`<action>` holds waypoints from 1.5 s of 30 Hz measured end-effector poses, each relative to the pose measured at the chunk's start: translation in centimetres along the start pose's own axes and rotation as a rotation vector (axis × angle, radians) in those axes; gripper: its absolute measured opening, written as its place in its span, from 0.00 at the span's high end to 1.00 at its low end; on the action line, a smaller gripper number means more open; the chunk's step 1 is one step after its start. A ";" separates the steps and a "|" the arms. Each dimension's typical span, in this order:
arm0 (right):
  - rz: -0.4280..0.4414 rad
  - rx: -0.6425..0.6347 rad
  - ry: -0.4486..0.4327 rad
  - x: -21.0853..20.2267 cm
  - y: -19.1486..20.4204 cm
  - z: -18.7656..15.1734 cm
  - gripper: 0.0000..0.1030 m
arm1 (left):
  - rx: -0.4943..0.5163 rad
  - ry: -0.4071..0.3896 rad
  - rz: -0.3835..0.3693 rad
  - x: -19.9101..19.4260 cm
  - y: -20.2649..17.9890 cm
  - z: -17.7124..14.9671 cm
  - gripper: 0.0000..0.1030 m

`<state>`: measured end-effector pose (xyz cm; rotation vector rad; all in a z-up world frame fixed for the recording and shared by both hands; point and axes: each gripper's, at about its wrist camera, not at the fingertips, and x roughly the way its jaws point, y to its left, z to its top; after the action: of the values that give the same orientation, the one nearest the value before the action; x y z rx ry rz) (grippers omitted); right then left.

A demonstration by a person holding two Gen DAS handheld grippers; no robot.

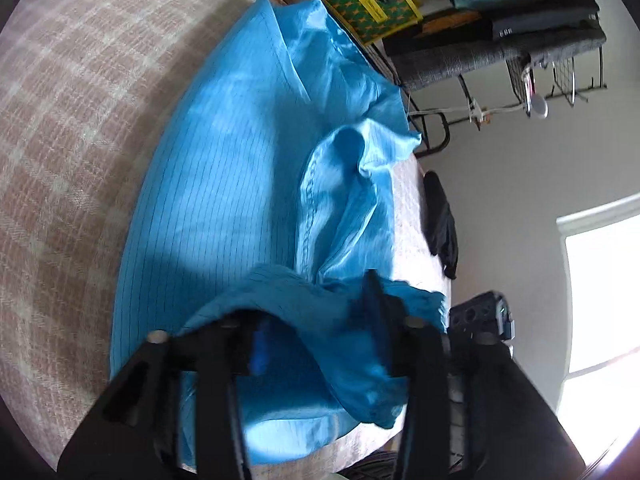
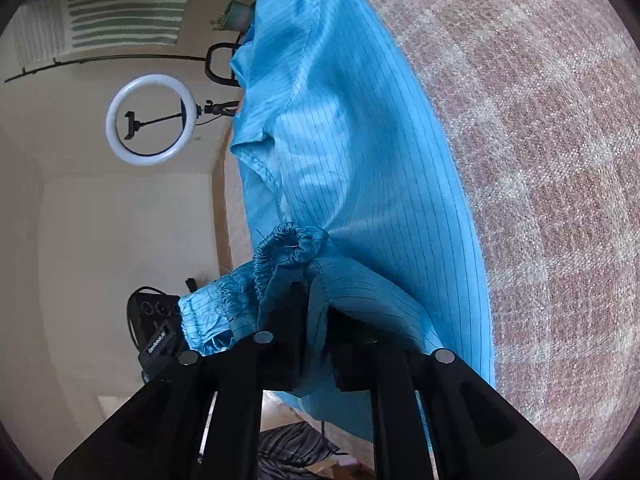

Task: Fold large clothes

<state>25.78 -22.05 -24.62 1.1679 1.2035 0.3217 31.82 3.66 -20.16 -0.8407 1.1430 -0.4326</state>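
Fabric covers most of the checked bedspread (image 1: 68, 128): a big blue pinstriped garment (image 1: 224, 184) lies spread along it, body mostly flat. Judging from that, the folding is only started. One sleeve has been brought in over the body, its gathered cuff (image 2: 288, 240) resting on the cloth, and the far part by the bed's edge is rumpled and shiny. The cross folds and final tidying look still to come.

The garment's long line runs away from both cameras, following the bed's length, with pinstripes along it and one straight side edge against the bedspread.

The left gripper (image 1: 316, 320) has its jaws parted, blue cloth draped loosely between them, not pinched. The right gripper (image 2: 310, 312) stands slightly ajar with sleeve cloth bunched over the fingers; I cannot tell whether it still bites.
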 end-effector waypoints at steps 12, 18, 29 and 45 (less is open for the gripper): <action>0.116 -0.104 0.003 -3.9 0.4 -0.4 0.41 | 0.082 -0.135 0.057 -4.0 -0.1 1.1 0.50; 0.141 -0.179 -0.013 -6.2 0.9 -0.8 0.41 | 0.136 -0.102 0.159 -3.1 1.3 0.1 0.50; -0.172 -0.706 0.011 -0.8 11.7 -4.6 0.54 | 0.166 -0.194 0.203 -7.2 0.3 -4.7 0.50; -0.351 -0.706 0.606 11.9 13.0 -1.6 0.51 | 0.275 -0.093 0.275 -0.5 1.1 -11.5 0.53</action>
<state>33.78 -6.90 -20.22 0.2301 1.6006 0.7903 20.94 0.61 -22.58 -0.4510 1.0656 -0.3098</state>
